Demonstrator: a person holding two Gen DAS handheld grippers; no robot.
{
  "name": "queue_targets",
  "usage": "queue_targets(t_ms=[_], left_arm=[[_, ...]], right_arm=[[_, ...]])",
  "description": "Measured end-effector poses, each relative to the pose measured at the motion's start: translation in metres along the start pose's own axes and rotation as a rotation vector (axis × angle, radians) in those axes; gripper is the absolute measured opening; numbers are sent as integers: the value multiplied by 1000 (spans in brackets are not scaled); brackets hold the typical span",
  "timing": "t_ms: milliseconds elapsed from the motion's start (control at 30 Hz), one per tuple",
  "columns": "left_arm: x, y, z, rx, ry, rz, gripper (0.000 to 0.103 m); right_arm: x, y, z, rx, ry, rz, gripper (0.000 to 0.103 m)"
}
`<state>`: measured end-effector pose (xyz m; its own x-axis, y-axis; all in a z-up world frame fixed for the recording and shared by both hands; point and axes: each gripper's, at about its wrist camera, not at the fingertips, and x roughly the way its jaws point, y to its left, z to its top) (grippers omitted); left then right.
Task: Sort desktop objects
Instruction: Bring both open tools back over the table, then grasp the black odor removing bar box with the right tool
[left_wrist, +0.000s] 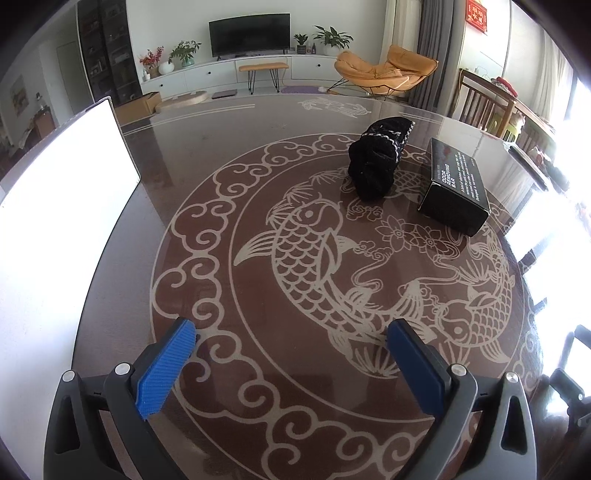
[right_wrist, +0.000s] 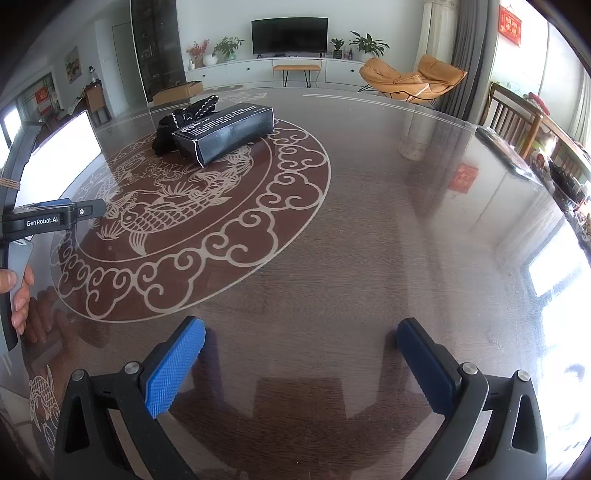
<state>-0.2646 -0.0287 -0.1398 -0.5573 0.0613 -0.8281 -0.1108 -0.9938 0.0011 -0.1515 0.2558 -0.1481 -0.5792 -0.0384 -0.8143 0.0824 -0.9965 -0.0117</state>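
1. The black box lies closed on the glossy surface; its contents are hidden
2. A black bundled cloth sits just beside the box, partly hidden behind it in the right wrist view
3. A white sheet at the left is overexposed, detail lost
4. The left hand-held gripper and right hand-held gripper hover spread apart, holding nothing
5. Only the right wrist view shows a person's hand

Living room, daylit from windows at right. Glossy brown table with koi medallion. White low cabinet along far wall, black television above, potted plants, orange lounge chair, grey curtains.
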Motion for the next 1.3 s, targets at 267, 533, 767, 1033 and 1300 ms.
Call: queue_targets(t_ms=[267, 533, 767, 1033, 1300], left_arm=[[1, 0, 0, 0, -1, 1, 103], [2, 1, 0, 1, -1, 0, 103], [1, 1, 0, 2, -1, 0, 103], [2, 2, 0, 2, -2, -1, 103], [1, -1, -4, 2, -2, -1, 103]], right_arm=[[2, 0, 2, 8, 4, -2, 103], [27, 12, 84, 200, 57, 218, 103], [72, 69, 177, 213, 62, 181, 103], [115, 105, 186, 112, 126, 14, 90], [79, 91, 141, -3, 40, 48, 60]])
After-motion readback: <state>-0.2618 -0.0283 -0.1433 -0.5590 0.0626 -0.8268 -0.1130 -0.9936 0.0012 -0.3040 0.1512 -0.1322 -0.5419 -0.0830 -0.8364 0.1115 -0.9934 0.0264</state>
